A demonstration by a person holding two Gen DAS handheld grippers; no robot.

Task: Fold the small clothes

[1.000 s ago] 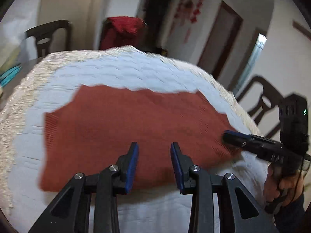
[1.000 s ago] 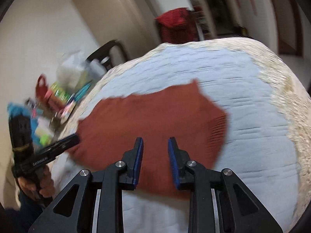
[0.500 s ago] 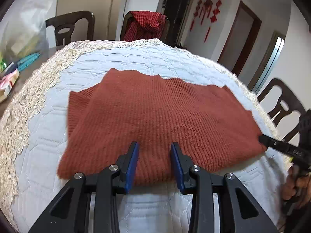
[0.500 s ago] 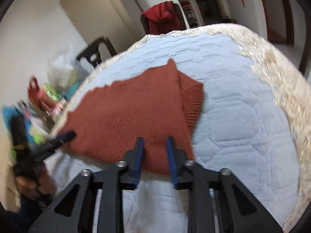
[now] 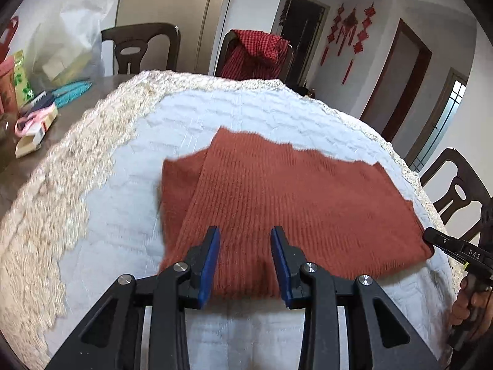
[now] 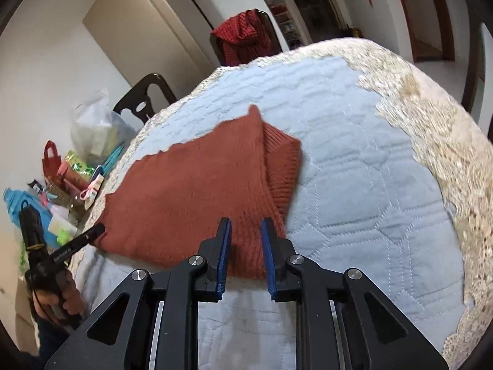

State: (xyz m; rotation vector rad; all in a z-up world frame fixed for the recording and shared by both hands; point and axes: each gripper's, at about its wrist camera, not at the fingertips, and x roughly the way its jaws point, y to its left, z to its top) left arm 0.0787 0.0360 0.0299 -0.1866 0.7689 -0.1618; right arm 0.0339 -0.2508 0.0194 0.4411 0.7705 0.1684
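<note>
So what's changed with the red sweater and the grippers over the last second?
The rust-red knit sweater now lies further right in the left wrist view, a cuffed sleeve showing along its left edge. The right gripper has just been closing its jaws at the sweater's near corner. The left gripper stays partly open over the near edge; the sweater is still flat on the quilted cover.

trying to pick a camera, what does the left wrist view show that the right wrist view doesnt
Only the left wrist view: red knot ornaments on the wall and a dark chair at the right.
Only the right wrist view: a blue bottle and the rust-red knitted sweater's ribbed fold.
Both: sweater on quilted white cloth, red checked garment over a chair.
</note>
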